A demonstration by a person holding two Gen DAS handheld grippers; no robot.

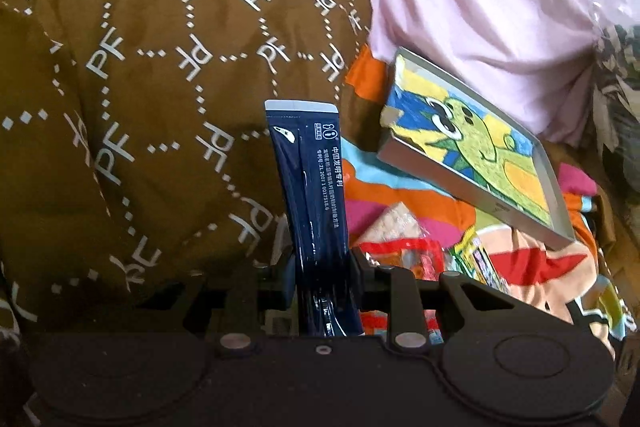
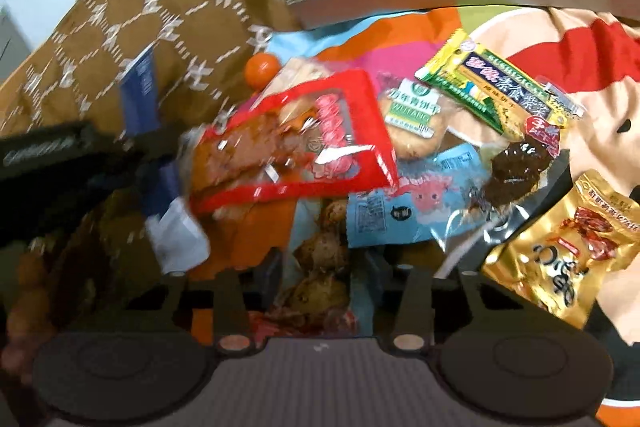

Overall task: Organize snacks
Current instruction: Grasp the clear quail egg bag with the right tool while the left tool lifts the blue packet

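Observation:
My left gripper (image 1: 322, 267) is shut on a dark blue stick sachet (image 1: 312, 187), which stands upright between its fingers; the same sachet (image 2: 140, 95) shows at the left of the right wrist view. My right gripper (image 2: 324, 267) is low over a pile of snacks, with its pads against a clear packet of brown lumps (image 2: 320, 251). Just beyond lie a red packet (image 2: 296, 143), a light blue packet (image 2: 412, 199), a round biscuit pack (image 2: 412, 123), a green and yellow packet (image 2: 480, 83), a dark packet (image 2: 516, 163) and a gold packet (image 2: 560, 243).
The snacks lie on a colourful blanket (image 2: 580, 39). A grey-framed drawing of a green creature (image 1: 472, 155) rests tilted behind them. A brown quilt with white letters (image 1: 140, 67) bulges on the left, with pink cloth (image 1: 480, 7) behind. A small orange ball (image 2: 262, 69) sits by the quilt.

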